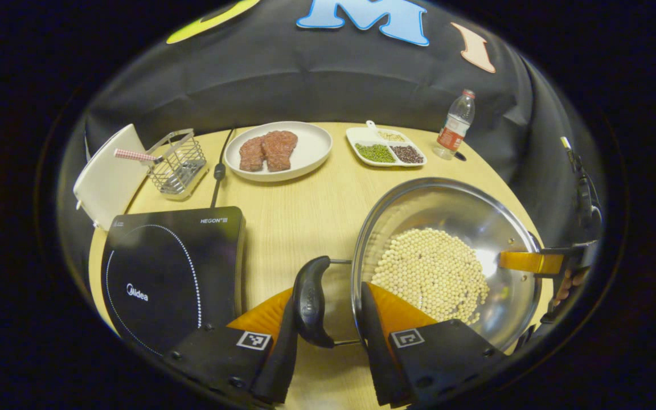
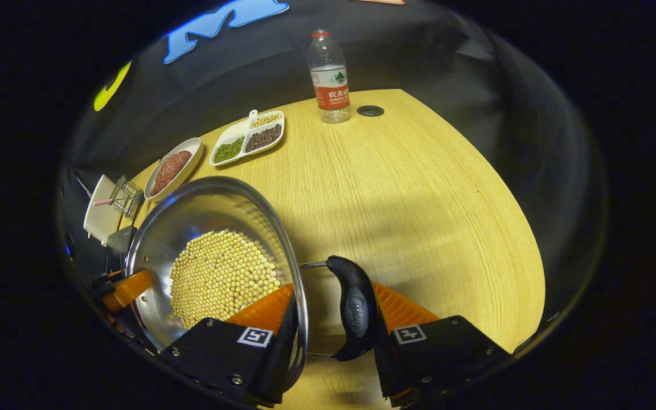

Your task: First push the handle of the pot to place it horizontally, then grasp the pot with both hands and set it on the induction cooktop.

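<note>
The pot, a shiny steel one with a layer of pale beans in its bottom, sits on the wooden table with a gripper at each of its two side handles. In the left gripper view, the left gripper has one finger on the outer side of the black handle and the other inside the pot's rim, so the handle and the pot wall lie between them; the fingers look closed in against both, though I cannot be sure that each one truly presses. In the right gripper view the right gripper stands the same way at the opposite handle: one finger inside the rim over the beans, the other just outside the handle, closed around the two.

From the left gripper, the black cooktop lies just to the left of the pot, flat on the table and apart from it. Farther ahead are a white plate with two pieces of meat, a divided dish of beans and grains, and a plastic bottle ahead to the right. A wire basket and a white board stand ahead to the left, beyond the cooktop. Across the pot, the right gripper's finger reaches over the far rim.
</note>
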### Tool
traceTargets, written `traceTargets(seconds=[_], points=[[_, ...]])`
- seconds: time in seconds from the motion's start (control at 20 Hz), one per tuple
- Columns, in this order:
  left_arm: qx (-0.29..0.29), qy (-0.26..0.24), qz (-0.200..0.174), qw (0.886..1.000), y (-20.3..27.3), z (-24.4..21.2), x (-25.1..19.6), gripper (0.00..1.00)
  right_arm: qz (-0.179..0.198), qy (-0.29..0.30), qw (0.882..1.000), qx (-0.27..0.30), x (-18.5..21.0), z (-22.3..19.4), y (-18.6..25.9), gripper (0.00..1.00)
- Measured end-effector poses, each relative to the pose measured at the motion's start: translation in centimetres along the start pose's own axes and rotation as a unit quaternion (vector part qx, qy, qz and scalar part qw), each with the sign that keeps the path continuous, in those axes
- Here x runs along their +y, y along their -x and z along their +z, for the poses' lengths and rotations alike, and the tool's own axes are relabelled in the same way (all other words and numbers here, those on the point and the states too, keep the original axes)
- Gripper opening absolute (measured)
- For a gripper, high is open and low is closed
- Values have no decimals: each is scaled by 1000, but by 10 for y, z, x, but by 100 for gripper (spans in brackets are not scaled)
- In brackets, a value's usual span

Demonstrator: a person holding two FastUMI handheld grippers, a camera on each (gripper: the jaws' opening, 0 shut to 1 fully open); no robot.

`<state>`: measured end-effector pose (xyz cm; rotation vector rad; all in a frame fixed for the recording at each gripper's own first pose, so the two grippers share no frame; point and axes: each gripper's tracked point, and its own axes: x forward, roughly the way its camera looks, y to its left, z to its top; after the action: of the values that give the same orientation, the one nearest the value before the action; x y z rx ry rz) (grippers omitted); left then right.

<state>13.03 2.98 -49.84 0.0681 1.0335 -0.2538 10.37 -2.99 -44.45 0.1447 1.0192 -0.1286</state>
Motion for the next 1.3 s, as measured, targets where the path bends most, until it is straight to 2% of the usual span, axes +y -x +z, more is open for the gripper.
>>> traceTargets(seconds=[0.05, 0.25, 0.3, 0.35, 0.75, 0.85, 0.9, 0.95, 1.0, 1.15, 1.2, 1.3], points=[[-2, -2, 0, 1000, 5, 1, 2, 62, 0, -1, 1000, -8, 3, 2, 7, 62], [-18, -4, -1, 1000, 39, 20, 13, 62, -2, 8, 1000, -29, 21, 11, 42, 62], [-21, -4, 2, 1000, 48, 25, 20, 59, -1, 11, 1000, -28, 28, 12, 49, 62], [-28, -4, 4, 1000, 58, 31, 27, 62, 3, 12, 999, -32, 38, 14, 57, 62], [-42, 5, 19, 999, 131, 43, 105, 59, 23, 15, 999, -42, 117, 10, 106, 62], [-40, 8, 23, 999, 144, 41, 127, 62, 28, 22, 999, -41, 138, 6, 112, 62], [-38, 9, 25, 999, 150, 39, 138, 59, 31, 26, 998, -41, 149, 3, 114, 62], [-39, 13, 26, 999, 156, 37, 147, 62, 33, 28, 998, -40, 159, -1, 117, 62], [-38, 14, 29, 999, 160, 35, 157, 59, 35, 31, 998, -37, 170, -5, 118, 62], [-40, 18, 38, 998, 173, 29, 190, 59, 41, 42, 998, -34, 197, -12, 119, 62], [-40, 20, 40, 998, 177, 29, 200, 62, 43, 45, 998, -33, 207, -14, 119, 62], [-41, 21, 46, 998, 183, 25, 222, 59, 49, 49, 997, -32, 225, -18, 118, 62]])
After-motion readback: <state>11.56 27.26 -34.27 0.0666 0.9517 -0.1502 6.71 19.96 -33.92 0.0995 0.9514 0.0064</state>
